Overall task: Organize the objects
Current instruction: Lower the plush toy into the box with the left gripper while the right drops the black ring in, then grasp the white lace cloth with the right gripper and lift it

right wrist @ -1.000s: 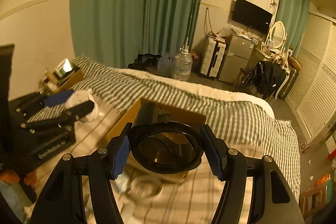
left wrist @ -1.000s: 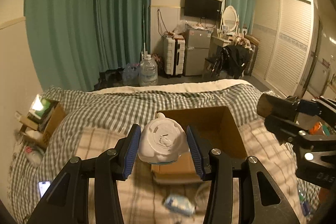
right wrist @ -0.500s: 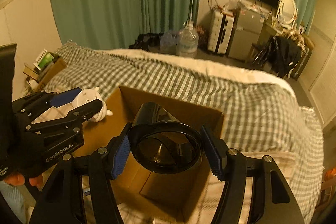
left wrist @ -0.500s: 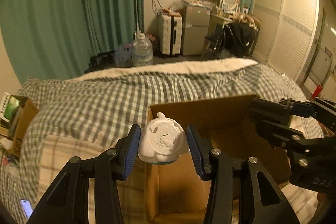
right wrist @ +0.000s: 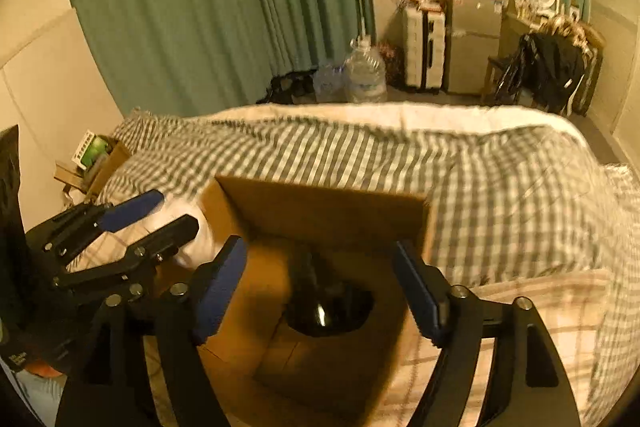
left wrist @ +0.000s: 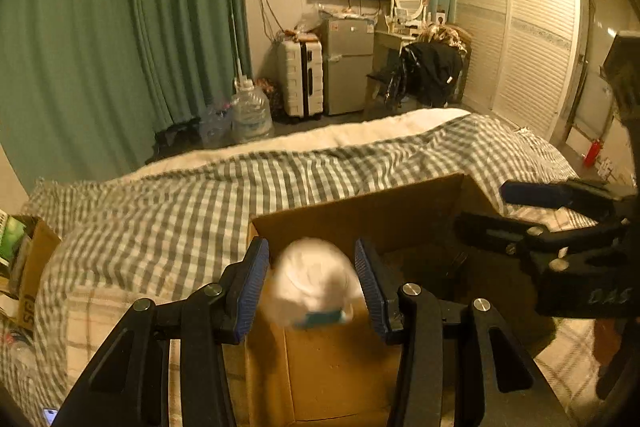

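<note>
Both grippers are positioned over the open cardboard box (left wrist: 360, 211) on the checked bed cover (left wrist: 160, 211).

Right gripper (right wrist: 320, 287): fingers spread wide, nothing between them. Half a second ago the black cup was clamped between the pads; now the black cup (right wrist: 326, 311) is seen low inside the box, below the fingertips, blurred as if dropping or just landed. It is judged released. Whether it has come to rest upright or on its side cannot be told.

Left gripper (left wrist: 312, 283): half a second ago the white toy was pinched firmly at the near left corner of the box. Now the white toy (left wrist: 316, 279) is smeared by motion between the blue pads (left wrist: 250, 287), and a gap appears to have opened on each side. The jaws are judged to be parting and the toy slipping down over the box edge; contact cannot be ruled out through the blur. Whether it falls inside or catches on the near wall is not shown.

Meaning for the task: one item is taken as boxed, the second is judged to be mid-release. Other clutter was seen on the bed a second ago, now out of view; more collecting is likely.
</note>
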Motion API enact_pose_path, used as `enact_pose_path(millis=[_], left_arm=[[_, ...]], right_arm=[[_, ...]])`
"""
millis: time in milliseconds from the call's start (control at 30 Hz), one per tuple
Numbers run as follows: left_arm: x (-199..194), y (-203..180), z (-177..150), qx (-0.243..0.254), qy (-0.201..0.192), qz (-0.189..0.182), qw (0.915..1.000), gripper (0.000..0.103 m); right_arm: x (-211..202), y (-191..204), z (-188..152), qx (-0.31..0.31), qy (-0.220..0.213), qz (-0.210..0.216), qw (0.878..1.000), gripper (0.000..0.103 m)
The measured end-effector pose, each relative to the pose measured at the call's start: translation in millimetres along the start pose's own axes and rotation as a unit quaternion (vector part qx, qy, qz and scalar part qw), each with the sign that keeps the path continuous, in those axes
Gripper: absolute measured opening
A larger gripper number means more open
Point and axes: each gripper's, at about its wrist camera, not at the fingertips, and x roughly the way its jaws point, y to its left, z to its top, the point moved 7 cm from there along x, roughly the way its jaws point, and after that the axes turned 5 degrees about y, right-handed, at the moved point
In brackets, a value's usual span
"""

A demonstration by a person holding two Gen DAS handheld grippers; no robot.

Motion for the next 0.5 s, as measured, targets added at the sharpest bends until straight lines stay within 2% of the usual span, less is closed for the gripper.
enact_pose_path(millis=[67, 200, 267, 367, 500], left_arm=[[-11, 0, 2, -0.004, -0.004, 0.008, 1.0, 0.072], [-50, 3, 6, -0.023, -0.017, 0.001, 0.9996, 0.079], [-74, 6, 7, -0.03, -0.024, 0.003, 0.9993, 0.087], [-114, 11, 7, -0.034, -0.037, 0.008, 0.9987, 0.087], [-157, 16, -2, -0.039, -0.035, 0.039, 0.9979, 0.087]], right_arm=[[-17, 1, 3, -0.001, -0.007, -0.004, 1.0, 0.077], [-62, 4, 8, -0.003, -0.022, -0.026, 0.999, 0.077], [-88, 8, 9, -0.007, -0.027, -0.047, 0.998, 0.077], [-133, 13, 6, -0.017, -0.045, -0.062, 0.997, 0.077], [-189, 30, -4, -0.039, -0.067, -0.082, 0.994, 0.077]])
